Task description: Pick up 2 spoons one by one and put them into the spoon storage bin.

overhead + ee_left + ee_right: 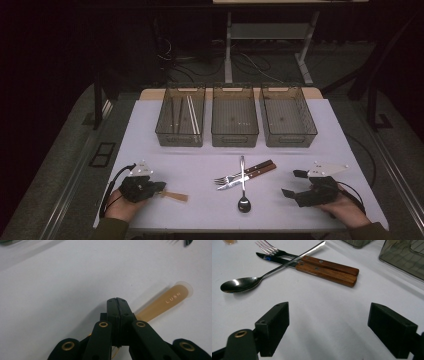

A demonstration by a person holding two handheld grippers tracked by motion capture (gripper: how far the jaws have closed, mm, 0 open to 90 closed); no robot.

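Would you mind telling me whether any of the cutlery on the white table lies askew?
Yes: the steel spoon lies crosswise over the wooden-handled fork and wooden-handled knife, which lie side by side.

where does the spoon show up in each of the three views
High view: the spoon lies at bottom centre, bowl toward the person, handle across the fork and knife.
Left gripper view: not in it.
Right gripper view: spoon at upper left, bowl at the left.
Shared landmark: the white table.
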